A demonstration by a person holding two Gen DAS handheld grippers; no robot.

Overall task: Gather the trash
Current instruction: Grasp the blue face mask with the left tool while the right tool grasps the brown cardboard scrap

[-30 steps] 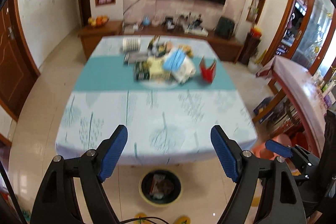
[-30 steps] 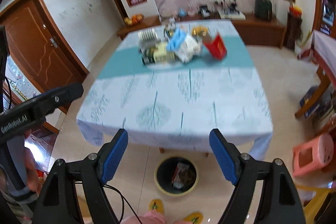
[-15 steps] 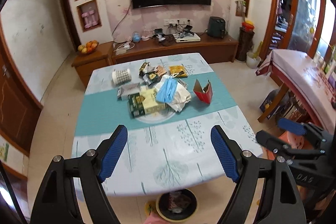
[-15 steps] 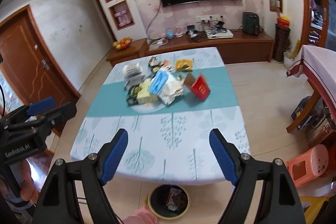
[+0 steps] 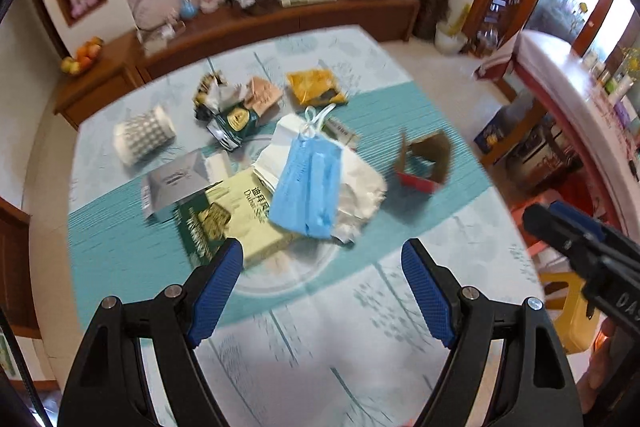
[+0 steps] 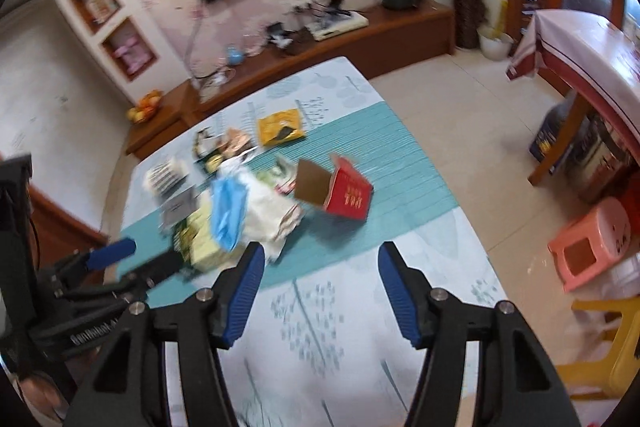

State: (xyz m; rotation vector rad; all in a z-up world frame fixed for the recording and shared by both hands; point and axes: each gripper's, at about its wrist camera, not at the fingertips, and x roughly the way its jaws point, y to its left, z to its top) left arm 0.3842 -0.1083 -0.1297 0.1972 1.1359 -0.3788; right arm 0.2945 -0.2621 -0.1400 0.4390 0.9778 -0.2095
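Leaf-printed cloth covers the table (image 5: 360, 327), where beyond both empty, parted grippers — left (image 5: 322, 291), and right (image 6: 321, 293), just narrowing — lie one pleated blue mask (image 5: 308, 187) and one open red carton (image 6: 340, 193).

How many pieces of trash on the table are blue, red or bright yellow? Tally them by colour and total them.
Blue: 1, the face mask
Red: 1, the open carton
Bright yellow: 1, the packet
Total: 3
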